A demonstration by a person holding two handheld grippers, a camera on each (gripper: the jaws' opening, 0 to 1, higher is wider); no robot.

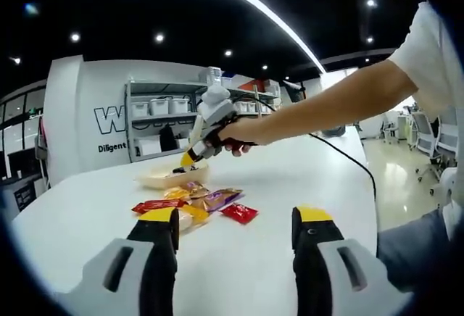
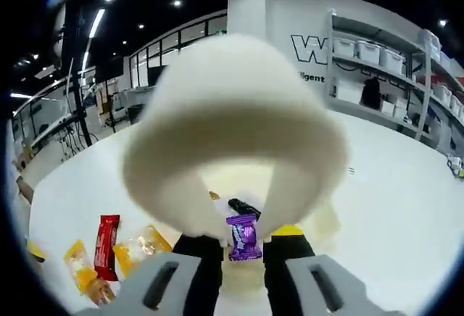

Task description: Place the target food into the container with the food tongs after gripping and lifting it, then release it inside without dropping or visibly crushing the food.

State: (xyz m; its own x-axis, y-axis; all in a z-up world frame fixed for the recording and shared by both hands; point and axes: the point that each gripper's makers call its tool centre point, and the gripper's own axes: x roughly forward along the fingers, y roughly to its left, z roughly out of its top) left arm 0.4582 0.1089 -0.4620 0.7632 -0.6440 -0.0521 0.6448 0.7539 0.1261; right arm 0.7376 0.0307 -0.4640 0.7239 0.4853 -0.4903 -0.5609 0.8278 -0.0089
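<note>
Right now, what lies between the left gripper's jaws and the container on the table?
In the left gripper view, a loose pile of wrapped snacks lies on the white table between the left gripper and the shallow beige container.

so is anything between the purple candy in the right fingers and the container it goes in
Nothing visible blocks it. The purple wrapped candy is pinched in the right gripper, held in front of the pale shallow container; the big white blurred loop sits above the candy, close to the lens.
</note>
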